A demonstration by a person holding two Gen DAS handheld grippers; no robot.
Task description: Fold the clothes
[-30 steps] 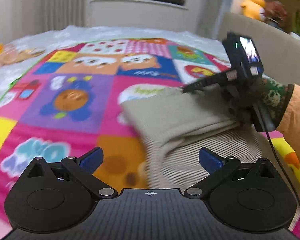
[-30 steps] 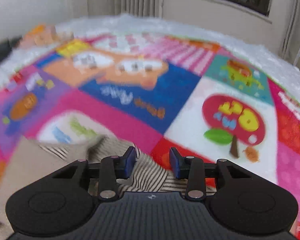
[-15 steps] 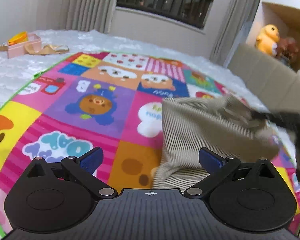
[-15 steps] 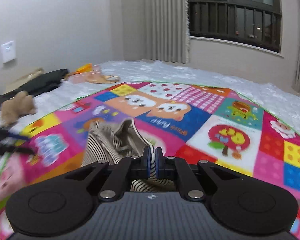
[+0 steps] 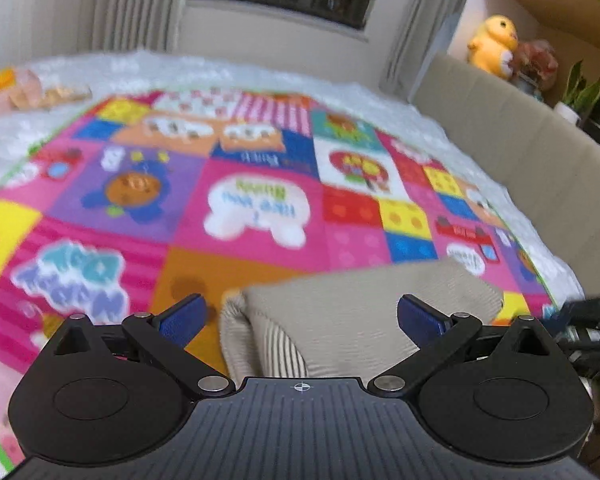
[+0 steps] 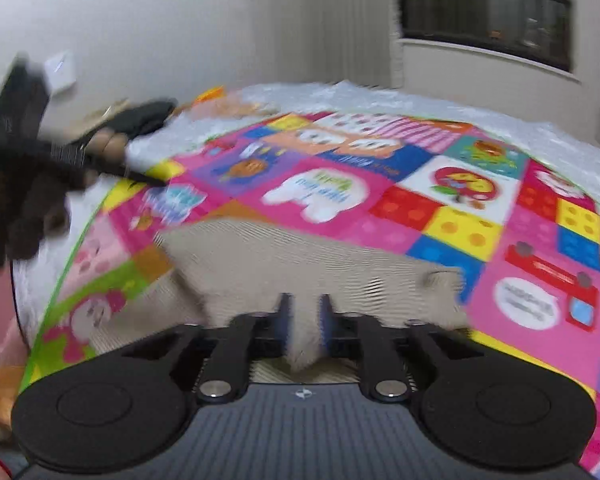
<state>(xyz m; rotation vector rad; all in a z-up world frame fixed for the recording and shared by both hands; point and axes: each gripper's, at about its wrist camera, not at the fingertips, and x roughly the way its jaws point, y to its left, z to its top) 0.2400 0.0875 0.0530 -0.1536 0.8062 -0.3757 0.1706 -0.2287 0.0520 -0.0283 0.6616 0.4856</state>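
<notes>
Both grippers empty: my right gripper (image 6: 303,322) just opened, dropping the folded beige ribbed garment (image 5: 364,320) ahead; left gripper (image 5: 300,318) wide open, fold done.

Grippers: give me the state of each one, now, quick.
Left gripper: open, holding nothing, above the folded beige garment.
Right gripper: jaws just opened, apart, gripping nothing; garment lies below.

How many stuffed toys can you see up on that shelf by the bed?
1 for sure: a yellow plush toy on the shelf at the upper right in the left wrist view. The reddish thing beside it is too blurred to tell; others may be hidden.
</notes>
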